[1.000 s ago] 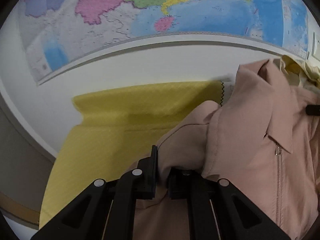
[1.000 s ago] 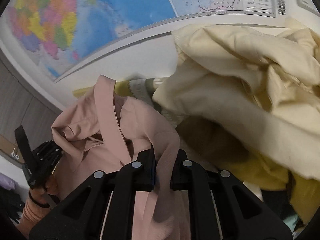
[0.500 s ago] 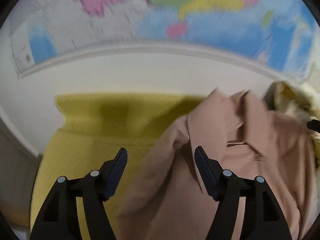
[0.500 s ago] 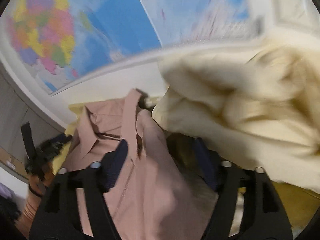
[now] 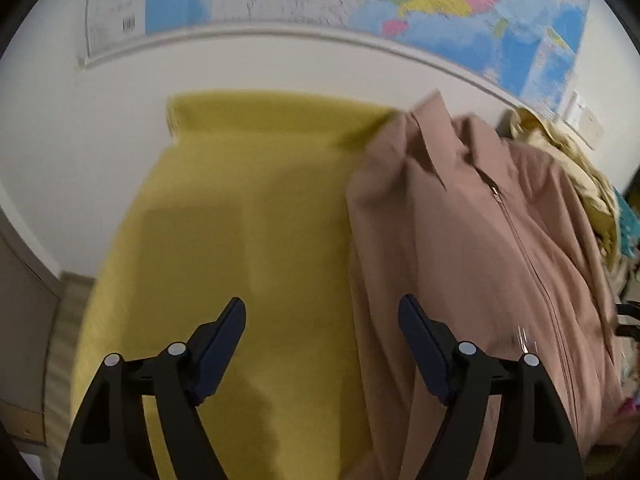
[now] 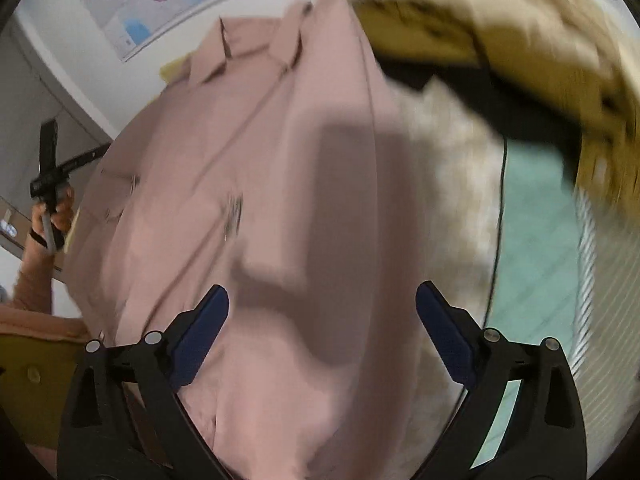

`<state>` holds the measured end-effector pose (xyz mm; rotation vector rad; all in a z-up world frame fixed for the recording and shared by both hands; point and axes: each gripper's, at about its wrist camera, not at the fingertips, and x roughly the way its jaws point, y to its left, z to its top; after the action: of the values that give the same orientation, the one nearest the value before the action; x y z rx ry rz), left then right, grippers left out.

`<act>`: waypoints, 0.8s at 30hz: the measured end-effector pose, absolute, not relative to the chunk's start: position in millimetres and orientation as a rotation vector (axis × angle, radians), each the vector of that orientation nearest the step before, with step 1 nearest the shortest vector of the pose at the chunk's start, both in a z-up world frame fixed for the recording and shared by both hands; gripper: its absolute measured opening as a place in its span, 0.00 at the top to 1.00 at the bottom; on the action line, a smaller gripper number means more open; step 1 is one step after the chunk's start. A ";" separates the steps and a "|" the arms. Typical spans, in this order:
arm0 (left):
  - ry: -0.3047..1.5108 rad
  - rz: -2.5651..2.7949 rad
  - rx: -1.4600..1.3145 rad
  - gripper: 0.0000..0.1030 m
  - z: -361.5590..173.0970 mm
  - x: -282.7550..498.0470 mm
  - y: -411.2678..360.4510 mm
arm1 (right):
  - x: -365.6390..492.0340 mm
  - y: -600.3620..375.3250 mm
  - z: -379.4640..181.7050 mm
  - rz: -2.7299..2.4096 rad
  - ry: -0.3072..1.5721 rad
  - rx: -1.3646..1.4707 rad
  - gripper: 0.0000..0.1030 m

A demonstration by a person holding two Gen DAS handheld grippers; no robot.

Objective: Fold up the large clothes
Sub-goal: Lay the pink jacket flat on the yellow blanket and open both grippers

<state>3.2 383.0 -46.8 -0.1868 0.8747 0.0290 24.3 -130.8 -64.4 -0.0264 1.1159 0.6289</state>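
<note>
A wall map [image 5: 360,12] filled the upper part of the left wrist view, with a yellow cloth [image 5: 248,216] spread across the centre and lower left of that frame beneath it. On the cloth's right edge, filling the right half of the left wrist view and the centre of the right wrist view, lay the pink zip-front jacket [image 5: 472,248], collar toward the top of both frames and zipper running down its front. A heap of cream garments [image 6: 500,32] crowded the upper right of the right wrist view, just beside the jacket, with a pale green fabric [image 6: 528,240] lower right. The left gripper [image 5: 320,316] had just been opening and stood spread over bare yellow cloth with nothing between its jaws, its right finger against the jacket's edge in the picture. The right gripper [image 6: 322,302] had likewise just been opening and hung wide above the jacket body, pinching nothing. At the left edge of the right wrist view the person's left hand [image 6: 54,212] showed on its gripper handle. The jacket looked light, soft and limp, likely to sag and slide a little on itself; the shoulder seams beside the collar or the hem corners seemed the soundest places to pinch, keeping clear of the zipper.
</note>
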 end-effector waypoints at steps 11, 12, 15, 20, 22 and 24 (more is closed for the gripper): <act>0.859 -0.087 -0.164 0.34 -57.7 -17.2 355.1 | 52.7 -227.0 5.1 0.400 0.892 0.166 0.97; 0.859 -0.083 -0.172 0.34 -58.4 -18.6 358.0 | 60.1 -239.5 7.0 0.349 0.880 0.208 0.97; 0.878 -0.052 -0.196 0.34 -65.1 -20.6 365.9 | 83.2 -252.5 -9.2 0.191 0.911 0.176 0.91; 0.914 -0.054 -0.235 0.41 -69.1 -37.7 373.0 | 78.7 -224.4 -32.1 0.151 0.938 0.105 0.31; 0.901 -0.101 -0.203 0.40 -64.8 -45.7 361.1 | 65.5 -216.2 -19.0 0.165 0.865 0.107 0.31; 0.898 -0.138 -0.169 0.40 -63.8 -48.7 347.1 | 49.1 -205.2 -3.1 0.241 0.799 0.135 0.30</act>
<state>-48.7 347.1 -63.8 -0.1692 0.8979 -0.1376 49.1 -205.2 -3.1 0.1353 0.7994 0.2410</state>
